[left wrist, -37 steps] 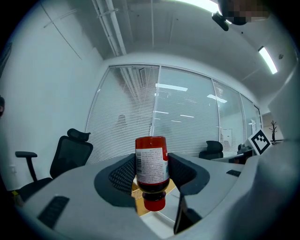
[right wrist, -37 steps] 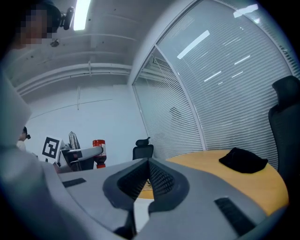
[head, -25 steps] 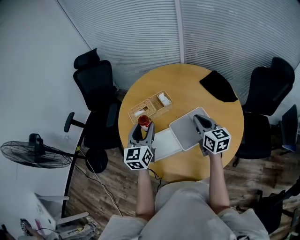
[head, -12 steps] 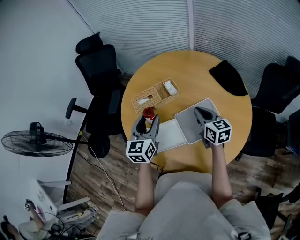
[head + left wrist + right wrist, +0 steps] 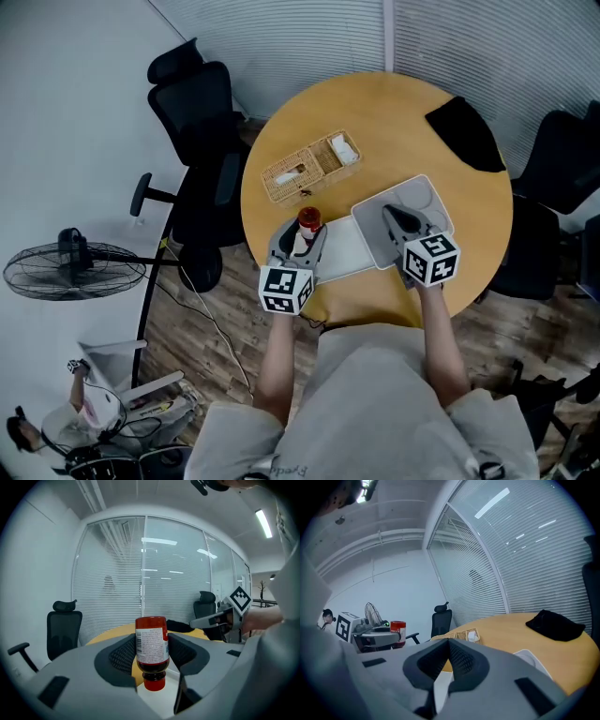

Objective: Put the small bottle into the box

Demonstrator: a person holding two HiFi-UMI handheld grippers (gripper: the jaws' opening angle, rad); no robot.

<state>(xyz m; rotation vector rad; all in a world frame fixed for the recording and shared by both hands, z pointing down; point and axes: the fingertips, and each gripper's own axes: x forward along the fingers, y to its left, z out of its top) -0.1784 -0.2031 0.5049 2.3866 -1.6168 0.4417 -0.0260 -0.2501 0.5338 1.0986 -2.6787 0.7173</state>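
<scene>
The small bottle (image 5: 307, 225) is pinched by its labelled body between the jaws of the left gripper (image 5: 302, 242), cap pointing down. It hangs over the left end of the white box (image 5: 349, 255) and is not yet resting in it.

Change noted: a second ago the bottle was held higher and off the box's left corner. It now sits lower and closer in, with white box surface showing beneath the cap in the left gripper view. The grip looks the same throughout, with the jaws set wide on the bottle.

The right gripper (image 5: 398, 223) has also come down over the grey tray (image 5: 427, 199) just beside the box. Its jaws are pressed together with nothing between them.

Assessment: the carry appears nearly done, leaving the final lowering and release into the box. The wicker basket (image 5: 309, 169) farther back on the tabletop (image 5: 375, 122) is not involved.
</scene>
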